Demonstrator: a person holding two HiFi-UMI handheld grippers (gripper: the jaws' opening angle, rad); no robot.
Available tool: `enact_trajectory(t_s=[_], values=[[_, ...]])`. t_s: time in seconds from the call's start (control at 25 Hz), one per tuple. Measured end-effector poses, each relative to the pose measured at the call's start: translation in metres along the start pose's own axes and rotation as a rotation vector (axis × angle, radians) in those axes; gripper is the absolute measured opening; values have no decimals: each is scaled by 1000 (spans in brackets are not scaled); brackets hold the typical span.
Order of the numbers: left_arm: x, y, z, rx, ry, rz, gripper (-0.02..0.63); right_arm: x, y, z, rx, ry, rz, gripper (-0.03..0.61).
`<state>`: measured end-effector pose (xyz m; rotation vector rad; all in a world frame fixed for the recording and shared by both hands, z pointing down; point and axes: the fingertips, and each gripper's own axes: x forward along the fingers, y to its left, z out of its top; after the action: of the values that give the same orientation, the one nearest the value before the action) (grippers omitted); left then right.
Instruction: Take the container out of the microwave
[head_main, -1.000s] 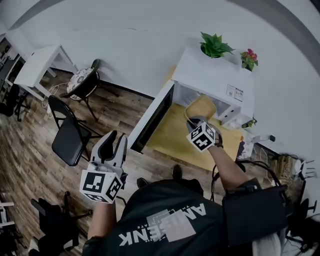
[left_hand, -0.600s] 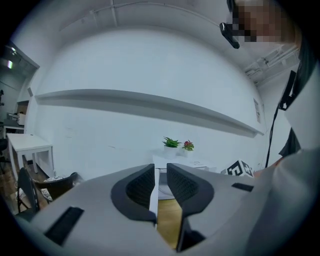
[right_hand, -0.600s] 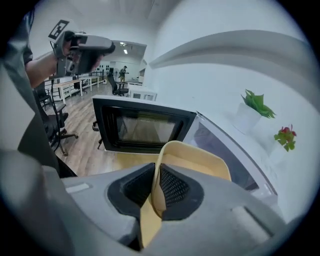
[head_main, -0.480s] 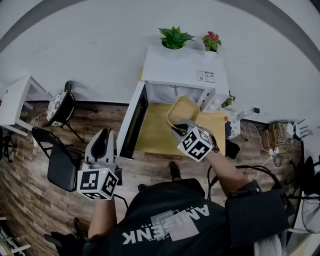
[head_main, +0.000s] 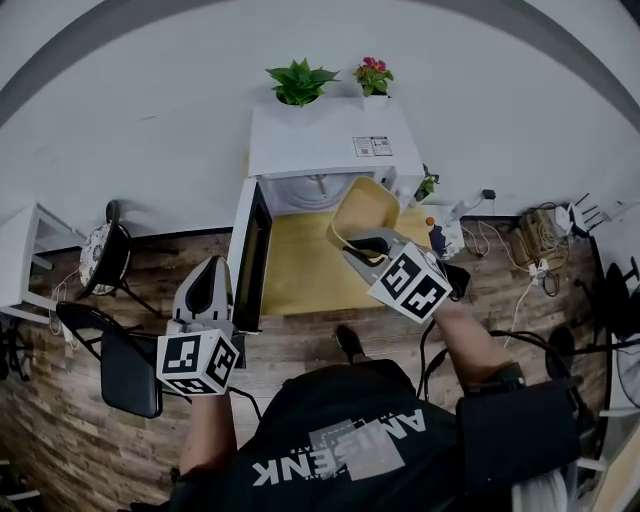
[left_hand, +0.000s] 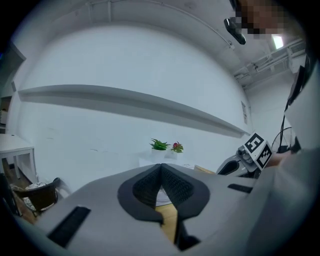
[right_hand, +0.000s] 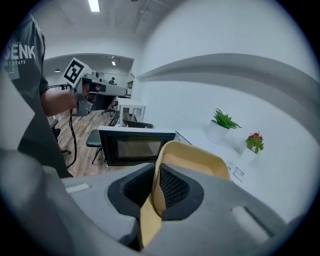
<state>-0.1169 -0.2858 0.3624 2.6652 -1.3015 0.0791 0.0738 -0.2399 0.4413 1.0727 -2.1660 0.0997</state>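
Container: yellow, tilted, held off the bench in front of the open microwave.

Head view: right gripper has the container by its near rim. Left gripper is well apart from it, just beside the swung-out door.

Left gripper view: fingers have just closed, pads together, nothing between them. Two plants stand beyond.

Right gripper view: fingers are clamped on the container wall, one pad inside and one outside. The door is behind, to the left.
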Motion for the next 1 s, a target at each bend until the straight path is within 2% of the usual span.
enact_trajectory(t_s=[0.24, 0.48, 1.0], values=[[9, -4, 3, -25, 24, -50, 2, -33, -5, 27, 25, -70, -33, 37], [20, -3, 11, 28, 29, -41, 2, -50, -15, 42, 0, -102, -65, 35], [35, -1, 21, 30, 17, -15, 2, -52, -37, 52, -32, -125, -81, 29]])
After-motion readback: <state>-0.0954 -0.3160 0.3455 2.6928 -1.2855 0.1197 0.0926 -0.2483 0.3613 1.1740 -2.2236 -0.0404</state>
